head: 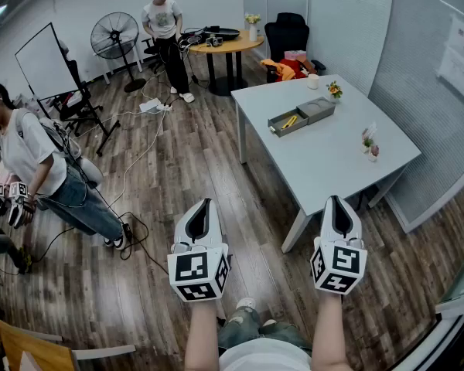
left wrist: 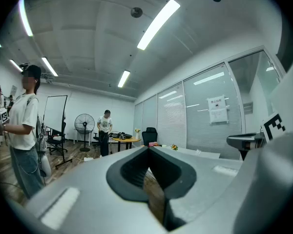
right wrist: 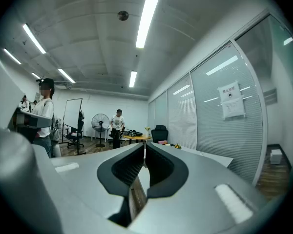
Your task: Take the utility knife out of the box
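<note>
An open grey box (head: pixel 288 123) lies on the white table (head: pixel 332 149) far ahead, with a yellow utility knife (head: pixel 289 120) in it and its grey lid (head: pixel 317 109) next to it. My left gripper (head: pixel 208 202) and right gripper (head: pixel 334 199) are held low over the wooden floor, well short of the table. Both are shut with nothing between the jaws. In the left gripper view the left gripper (left wrist: pixel 149 148) points level into the room; the right gripper (right wrist: pixel 144 144) in its own view does the same. Neither gripper view shows the box.
A person (head: pixel 31 153) with grippers stands at left, another person (head: pixel 164 29) by a round table (head: pixel 226 46) at the back. A fan (head: pixel 114 35), whiteboard (head: pixel 42 60), black chair (head: pixel 288 31) and floor cables (head: pixel 143 149) are about. Small flower pots (head: pixel 335 90) and a cup (head: pixel 313 81) sit on the table.
</note>
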`<state>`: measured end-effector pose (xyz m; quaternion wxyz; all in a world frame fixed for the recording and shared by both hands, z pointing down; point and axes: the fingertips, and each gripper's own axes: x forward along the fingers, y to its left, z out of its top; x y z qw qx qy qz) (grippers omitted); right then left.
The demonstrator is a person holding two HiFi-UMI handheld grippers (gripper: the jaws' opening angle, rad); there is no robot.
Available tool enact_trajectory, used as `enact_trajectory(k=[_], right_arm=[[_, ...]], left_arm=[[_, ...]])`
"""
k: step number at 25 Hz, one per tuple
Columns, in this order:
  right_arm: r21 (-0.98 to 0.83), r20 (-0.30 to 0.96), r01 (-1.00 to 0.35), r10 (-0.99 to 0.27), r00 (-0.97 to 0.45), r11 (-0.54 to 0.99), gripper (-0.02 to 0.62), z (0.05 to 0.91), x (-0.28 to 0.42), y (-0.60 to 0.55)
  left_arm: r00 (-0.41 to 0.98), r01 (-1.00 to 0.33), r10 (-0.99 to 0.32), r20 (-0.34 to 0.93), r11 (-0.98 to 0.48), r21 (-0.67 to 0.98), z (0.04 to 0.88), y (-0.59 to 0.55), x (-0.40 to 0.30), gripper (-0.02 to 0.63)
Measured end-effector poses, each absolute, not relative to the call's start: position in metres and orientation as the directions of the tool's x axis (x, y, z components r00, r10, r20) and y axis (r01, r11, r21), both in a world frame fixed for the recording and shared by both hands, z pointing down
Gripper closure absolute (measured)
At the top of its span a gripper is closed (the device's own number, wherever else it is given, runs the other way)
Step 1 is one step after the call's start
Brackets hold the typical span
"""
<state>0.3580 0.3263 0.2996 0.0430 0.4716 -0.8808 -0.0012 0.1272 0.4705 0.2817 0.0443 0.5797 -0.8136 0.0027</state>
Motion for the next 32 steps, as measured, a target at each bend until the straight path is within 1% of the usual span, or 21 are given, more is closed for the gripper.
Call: enact_trajectory(k=[11, 19, 20, 22, 26, 32], right_arm=[[0.050, 0.084, -0.836, -0.836, -0.542, 0.547, 0.572, 0.303, 0.349, 0.325], [0.025, 0.066, -0.852, -0.851, -0.520, 0.523, 0.567, 0.302, 0.335, 0.313], [0.025, 0.069, -0.853, -0.852, -0.519, 0.522, 0.548, 0.302, 0.332, 0.311], [0.022, 0.075, -0.850, -0.848, -0.524, 0.527, 0.528, 0.303, 0.324, 0.306], [0.009, 0.072, -0.842, -0.840, -0.537, 0.539, 0.413, 0.307, 0.307, 0.298], [-0.006, 0.070, -0.848, -0.846, -0.529, 0.530, 0.311, 0.310, 0.277, 0.292]], left_arm=[[-0.306, -0.949, -0.949, 0.082, 0.310, 0.053, 0.285, 0.466, 0.120, 0.606], [-0.294, -0.953, -0.953, 0.079, 0.298, 0.057, 0.285, 0.452, 0.099, 0.606], [-0.291, -0.953, -0.953, 0.079, 0.296, 0.057, 0.285, 0.450, 0.095, 0.606], [-0.287, -0.955, -0.955, 0.079, 0.292, 0.056, 0.285, 0.444, 0.088, 0.606], [-0.278, -0.957, -0.957, 0.081, 0.283, 0.056, 0.290, 0.432, 0.071, 0.606], [-0.261, -0.961, -0.961, 0.094, 0.267, 0.065, 0.299, 0.422, 0.043, 0.606]])
